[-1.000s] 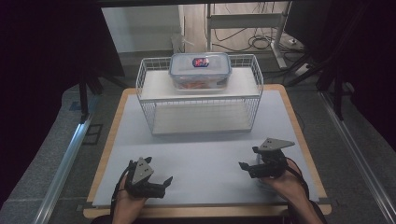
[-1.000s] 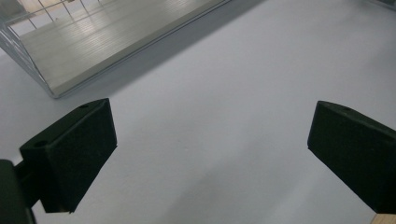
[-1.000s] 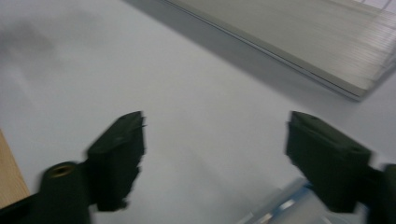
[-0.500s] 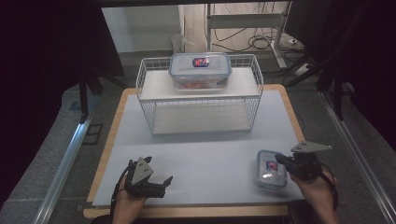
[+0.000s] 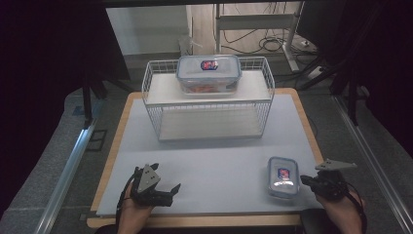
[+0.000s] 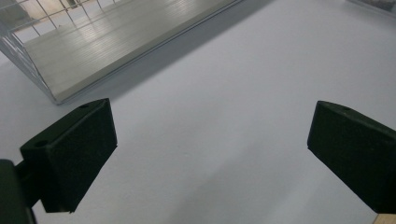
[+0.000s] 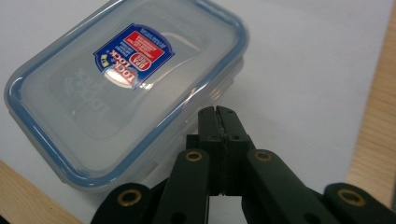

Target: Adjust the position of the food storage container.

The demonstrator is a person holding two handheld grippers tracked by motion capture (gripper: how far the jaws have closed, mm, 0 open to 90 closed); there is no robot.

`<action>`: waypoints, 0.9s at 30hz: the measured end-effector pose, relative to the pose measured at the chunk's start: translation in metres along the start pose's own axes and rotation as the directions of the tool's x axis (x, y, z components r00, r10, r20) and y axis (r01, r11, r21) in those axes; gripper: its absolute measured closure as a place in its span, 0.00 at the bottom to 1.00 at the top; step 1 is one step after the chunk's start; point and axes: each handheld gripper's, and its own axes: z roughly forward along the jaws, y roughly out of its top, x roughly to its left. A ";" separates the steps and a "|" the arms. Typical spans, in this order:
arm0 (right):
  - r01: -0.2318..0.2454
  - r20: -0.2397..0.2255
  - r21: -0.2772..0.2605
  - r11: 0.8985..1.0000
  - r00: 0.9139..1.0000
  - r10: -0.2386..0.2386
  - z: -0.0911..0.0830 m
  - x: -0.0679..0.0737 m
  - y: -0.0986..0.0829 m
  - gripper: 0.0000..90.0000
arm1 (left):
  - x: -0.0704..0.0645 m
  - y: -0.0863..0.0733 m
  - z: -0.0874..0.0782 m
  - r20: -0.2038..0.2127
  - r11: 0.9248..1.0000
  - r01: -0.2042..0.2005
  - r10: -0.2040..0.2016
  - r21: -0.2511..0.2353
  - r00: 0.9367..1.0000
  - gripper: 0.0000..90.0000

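A small clear lidded container with a blue rim and a red-and-blue label [image 5: 282, 176] lies on the white mat at the front right. My right gripper [image 5: 306, 181] sits just right of it, held by a hand. In the right gripper view its jaws are pressed together [image 7: 219, 114], with nothing visible between them, and their tip is right beside the container's [image 7: 126, 88] side. My left gripper [image 5: 171, 193] rests at the front left, jaws spread wide [image 6: 210, 140] over bare mat. A larger container of the same kind [image 5: 208, 73] stands on top of the white wire rack [image 5: 157, 100].
The wire rack's lower shelf [image 6: 93, 46] is bare and open towards me. The white mat [image 5: 219, 156] covers a wooden table whose edge [image 5: 195, 222] runs along the front. Metal rails and dark stands flank the table.
My right gripper has drawn back to the right and toward the front edge, uncovering the small container on the mat. The left gripper has stayed put.
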 end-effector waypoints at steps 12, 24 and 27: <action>0.027 -0.081 0.025 0.999 0.996 -0.025 0.017 0.020 0.007 0.99 | -0.002 0.000 0.002 0.011 1.000 -0.009 0.009 0.013 1.000 0.02; 0.082 -0.216 0.034 0.996 0.974 -0.072 0.040 0.050 0.024 0.99 | -0.002 0.000 0.003 0.016 1.000 -0.008 0.008 0.017 1.000 0.02; 0.109 -0.250 0.039 0.993 0.964 -0.096 0.048 0.062 0.029 0.99 | -0.003 0.000 0.004 0.016 1.000 -0.012 0.012 0.019 1.000 0.02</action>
